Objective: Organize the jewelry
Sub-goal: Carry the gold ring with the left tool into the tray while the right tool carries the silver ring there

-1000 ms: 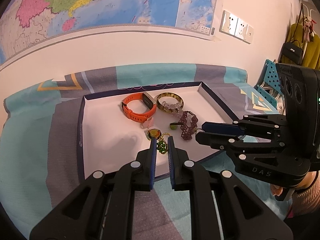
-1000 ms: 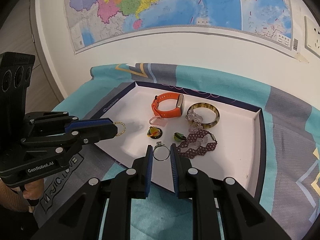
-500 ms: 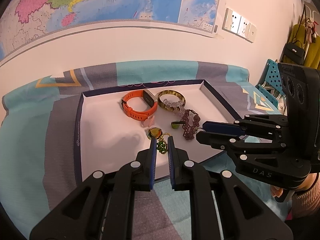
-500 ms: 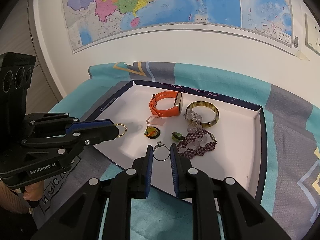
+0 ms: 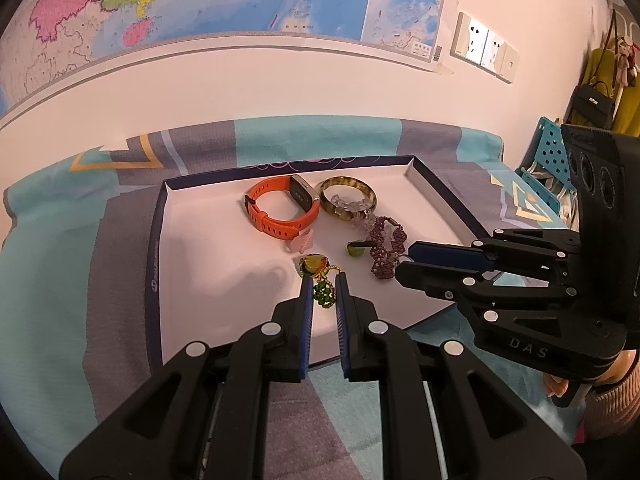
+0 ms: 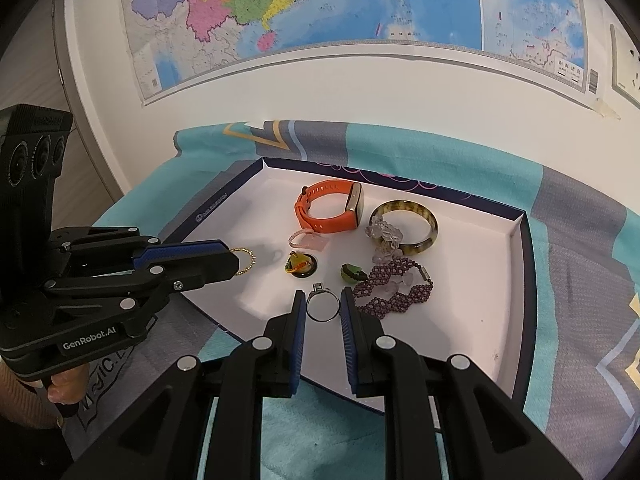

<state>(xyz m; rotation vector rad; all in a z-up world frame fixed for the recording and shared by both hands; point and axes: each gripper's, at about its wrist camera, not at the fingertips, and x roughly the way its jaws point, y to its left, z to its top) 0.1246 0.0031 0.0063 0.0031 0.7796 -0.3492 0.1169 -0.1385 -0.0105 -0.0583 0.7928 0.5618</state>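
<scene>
The left hand-held gripper (image 5: 324, 280) is closed on a green beaded pendant on a gold chain (image 5: 323, 294), which hangs between its blue pads above the near part of the tray; in the right wrist view a loop of that gold chain (image 6: 246, 261) shows just past the gripper's tip. The right hand-held gripper (image 6: 322, 298) pinches a silver ring (image 6: 321, 306) upright between its fingers, over the near edge of the tray and just beside a purple beaded bracelet (image 6: 394, 290). The shallow white tray with a dark blue rim (image 6: 528, 280) holds the rest of the jewelry: an orange smartwatch (image 6: 330, 210) toward the back, a tortoiseshell bangle (image 6: 424, 224) to its right with a clear crystal bracelet (image 6: 384, 234) draped over its near side, a small pink bracelet (image 6: 306, 240) in front of the watch, a yellow-and-black ring (image 6: 302, 266) and a green ring (image 6: 352, 273) nearer the middle. The purple bracelet lies near the green ring, touching the crystal beads. The tray rests on a bench covered by a teal and grey cloth (image 6: 440, 152) with yellow geometric marks. Behind it a large colored map (image 6: 320, 12) hangs on a white wall, with wall sockets (image 5: 484, 46) to its right, and a black handbag (image 5: 596, 98) hangs at the far right of the left wrist view.
</scene>
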